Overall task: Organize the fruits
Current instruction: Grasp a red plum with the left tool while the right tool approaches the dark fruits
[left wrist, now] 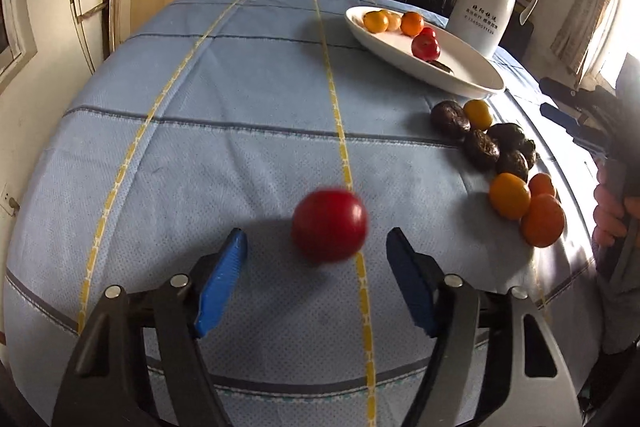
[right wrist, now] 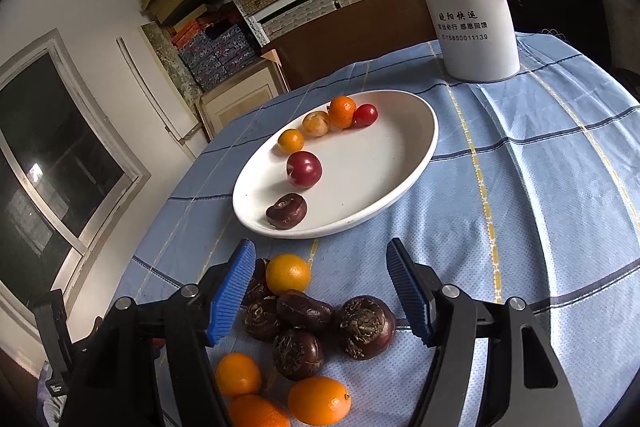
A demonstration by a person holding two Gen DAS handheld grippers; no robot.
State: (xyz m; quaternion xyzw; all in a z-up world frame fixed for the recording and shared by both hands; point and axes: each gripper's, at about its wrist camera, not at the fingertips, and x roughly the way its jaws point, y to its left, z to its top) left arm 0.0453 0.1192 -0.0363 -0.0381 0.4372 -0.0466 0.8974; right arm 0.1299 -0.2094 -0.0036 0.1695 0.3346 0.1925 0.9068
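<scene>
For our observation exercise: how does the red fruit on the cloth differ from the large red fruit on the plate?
The red fruit on the cloth lies alone between the left gripper's open jaws; the large red fruit sits on the white plate among others. The first looks blurred, the second sharp. Both are round and red.

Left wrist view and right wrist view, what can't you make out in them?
- Red tomato, left wrist view: motion-blurred, so whether it touches the tablecloth is unclear.
- Dark fruit on the white plate, left wrist view: mostly hidden behind the red plum.
- Lowest orange kumquat, right wrist view: cut off by the bottom edge.
- One water chestnut, right wrist view: partly hidden by the right tongs' blue pad.
</scene>
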